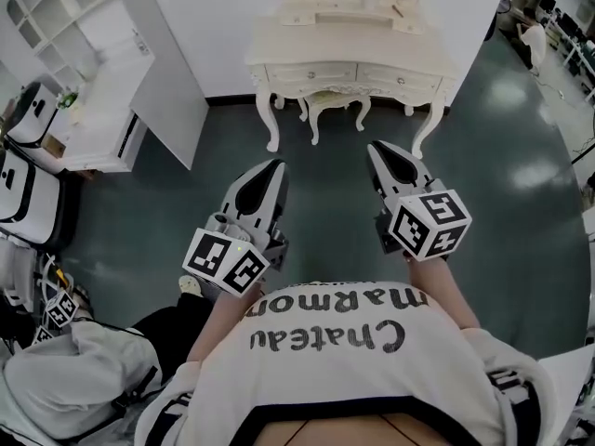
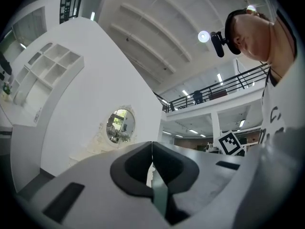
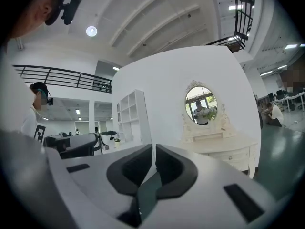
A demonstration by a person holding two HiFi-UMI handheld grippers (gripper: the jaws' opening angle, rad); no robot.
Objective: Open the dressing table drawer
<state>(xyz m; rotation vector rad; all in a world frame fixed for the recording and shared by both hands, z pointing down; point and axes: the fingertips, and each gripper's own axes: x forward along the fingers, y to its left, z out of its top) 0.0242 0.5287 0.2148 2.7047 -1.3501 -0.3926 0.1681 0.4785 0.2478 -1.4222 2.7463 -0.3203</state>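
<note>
The jaws of the left gripper (image 1: 275, 166) and the right gripper (image 1: 376, 147) are pressed together, empty. The drawers (image 1: 311, 72) are seen shut in the cream bench (image 1: 279, 43) ahead, well apart.

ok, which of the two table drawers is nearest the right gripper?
The drawer on the head view's right: it lies ahead of the right gripper, while the other drawer faces the left gripper. Both drawers are shut.
</note>
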